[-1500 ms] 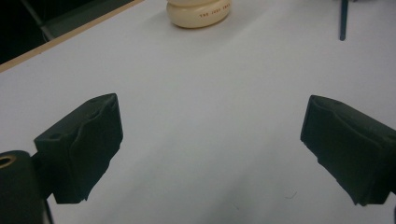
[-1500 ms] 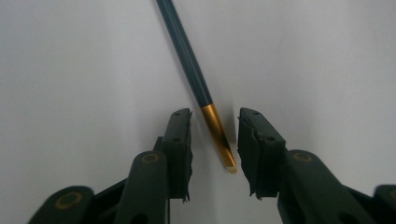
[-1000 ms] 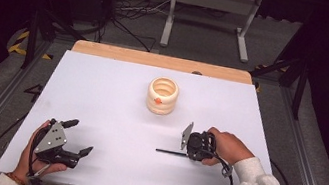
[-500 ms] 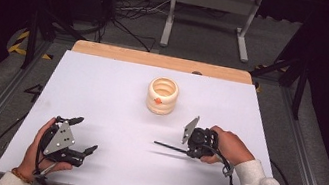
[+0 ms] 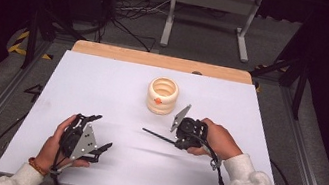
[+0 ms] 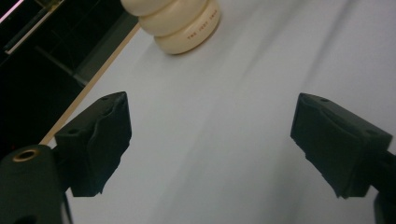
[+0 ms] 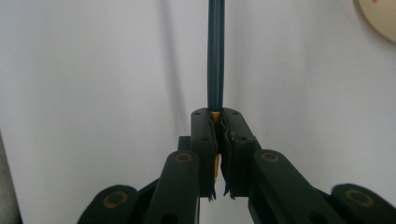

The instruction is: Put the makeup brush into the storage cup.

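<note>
While our left gripper (image 5: 100, 135) hovers low over the near part of the white table (image 5: 103, 82), its jaws stand apart, having just been closing, with nothing between them. Farther in, our right gripper (image 7: 218, 119) is clamped on a dark pencil (image 5: 157, 136). Beyond stands a cream ribbed cup (image 5: 162, 95).

table (image 5: 101, 92): matt white, smooth | cup (image 5: 162, 95): glossy cream plastic | far edge (image 5: 123, 54): bare wood
</note>
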